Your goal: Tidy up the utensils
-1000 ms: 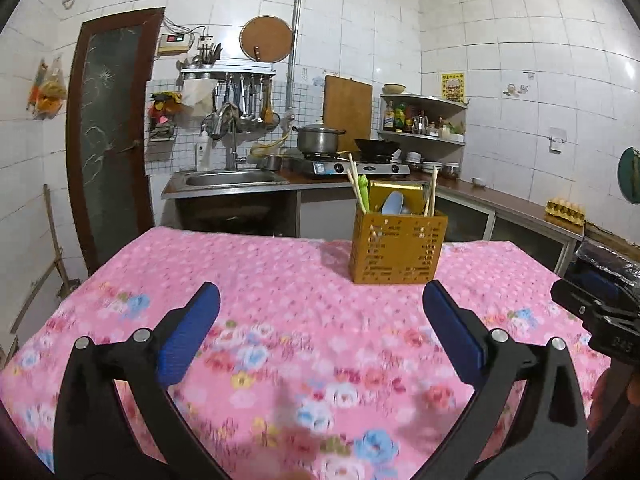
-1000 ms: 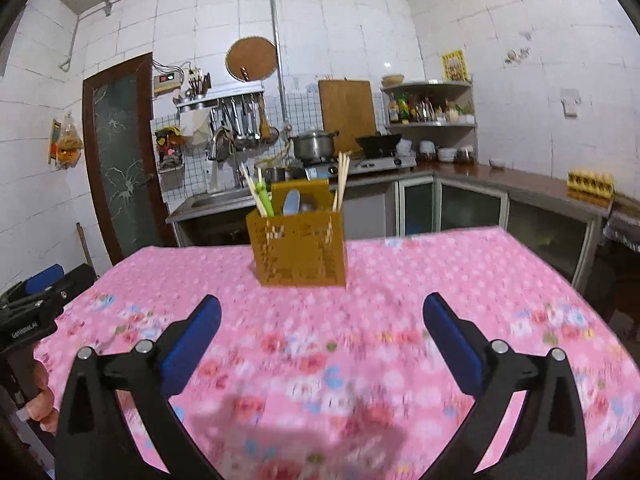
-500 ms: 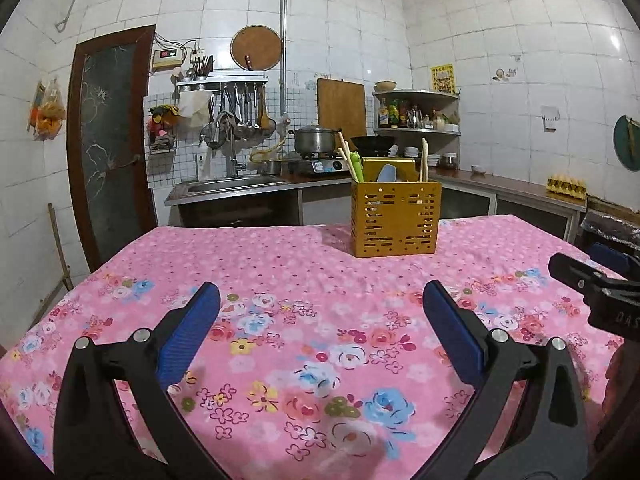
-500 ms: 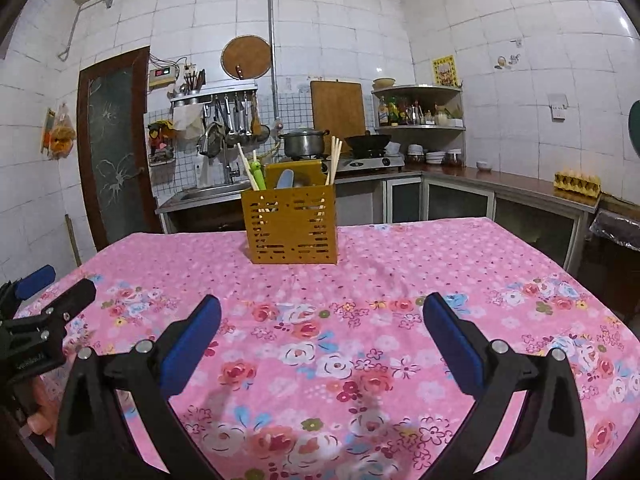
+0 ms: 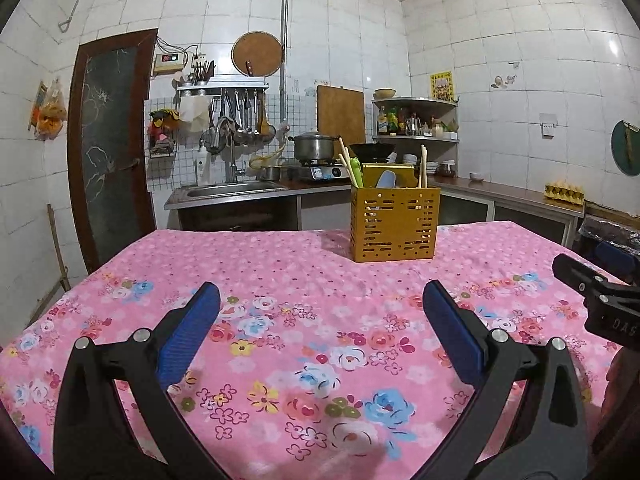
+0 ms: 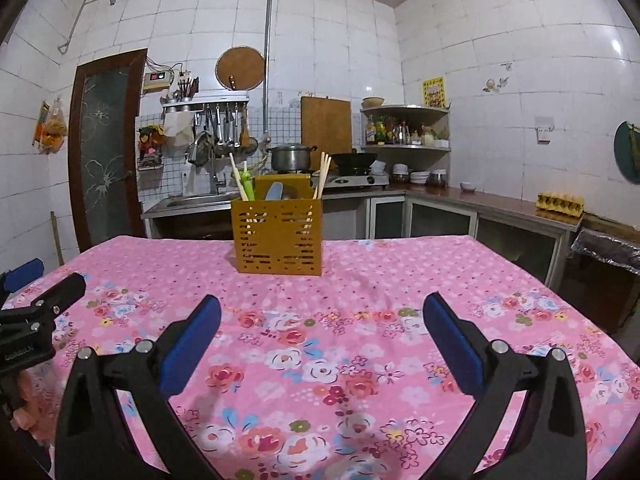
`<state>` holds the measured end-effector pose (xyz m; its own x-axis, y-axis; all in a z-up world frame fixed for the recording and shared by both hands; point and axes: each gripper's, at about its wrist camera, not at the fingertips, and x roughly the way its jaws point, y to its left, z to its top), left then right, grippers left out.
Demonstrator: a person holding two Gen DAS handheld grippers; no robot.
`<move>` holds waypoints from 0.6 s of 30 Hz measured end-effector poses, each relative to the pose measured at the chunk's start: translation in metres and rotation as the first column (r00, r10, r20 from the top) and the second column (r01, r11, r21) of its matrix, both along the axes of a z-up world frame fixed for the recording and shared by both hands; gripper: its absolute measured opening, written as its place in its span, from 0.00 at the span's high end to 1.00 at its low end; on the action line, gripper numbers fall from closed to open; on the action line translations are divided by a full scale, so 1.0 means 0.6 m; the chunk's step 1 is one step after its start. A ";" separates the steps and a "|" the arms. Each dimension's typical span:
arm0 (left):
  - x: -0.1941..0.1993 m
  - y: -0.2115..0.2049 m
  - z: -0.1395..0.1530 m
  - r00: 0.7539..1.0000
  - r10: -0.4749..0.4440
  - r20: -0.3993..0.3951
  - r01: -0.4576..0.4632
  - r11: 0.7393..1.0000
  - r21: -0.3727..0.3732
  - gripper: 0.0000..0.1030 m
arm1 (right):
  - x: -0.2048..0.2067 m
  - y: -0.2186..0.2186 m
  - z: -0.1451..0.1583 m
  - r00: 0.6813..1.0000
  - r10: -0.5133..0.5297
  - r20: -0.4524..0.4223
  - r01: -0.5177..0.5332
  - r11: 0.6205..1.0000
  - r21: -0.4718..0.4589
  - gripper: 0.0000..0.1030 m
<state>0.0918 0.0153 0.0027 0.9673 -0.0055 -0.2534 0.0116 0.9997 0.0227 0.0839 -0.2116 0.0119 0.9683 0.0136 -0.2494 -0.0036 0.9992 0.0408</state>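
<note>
A yellow slotted utensil holder [image 5: 394,222] [image 6: 279,234] stands upright on the far half of a table covered with a pink floral cloth [image 5: 300,320] [image 6: 340,320]. Wooden chopsticks [image 5: 422,166] [image 6: 323,172], a green-handled utensil [image 5: 355,170] [image 6: 247,184] and a pale blue spoon [image 5: 386,179] [image 6: 274,191] stick out of it. My left gripper [image 5: 320,312] is open near the table's front, well short of the holder, with nothing between its blue pads. My right gripper [image 6: 322,314] is open too, empty, at a similar distance.
Behind the table runs a kitchen counter with a sink [image 5: 232,190], a pot on a stove [image 5: 314,146], a hanging utensil rack [image 5: 236,120] and a corner shelf [image 5: 416,120]. A dark door [image 5: 110,144] is at the left. An egg tray [image 6: 560,202] sits on the right counter.
Both views have tilted up and steadied, so the holder now sits higher and farther in view. Both grippers have stayed open and empty throughout.
</note>
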 end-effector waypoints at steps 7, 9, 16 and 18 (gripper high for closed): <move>-0.005 -0.002 0.001 1.000 0.000 0.013 -0.001 1.000 0.006 0.05 | -0.003 -0.004 0.002 1.000 -0.014 0.008 0.014 1.000 0.001 0.04; -0.006 -0.002 0.001 1.000 -0.001 0.016 0.001 1.000 0.009 0.05 | -0.002 -0.005 0.002 1.000 -0.018 0.008 0.018 1.000 0.001 0.04; -0.007 -0.004 0.002 1.000 -0.007 0.022 0.007 1.000 0.014 0.05 | -0.002 -0.003 0.002 1.000 -0.021 0.006 0.021 1.000 -0.008 0.04; -0.007 -0.004 0.002 1.000 -0.007 0.022 0.007 1.000 0.012 0.05 | -0.002 -0.003 0.002 1.000 -0.022 0.008 0.022 1.000 -0.011 0.04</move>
<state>0.0874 0.0131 0.0038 0.9726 -0.0092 -0.2321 0.0178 0.9992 0.0350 0.0829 -0.2133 0.0129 0.9702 -0.0106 -0.2419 0.0184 0.9994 0.0298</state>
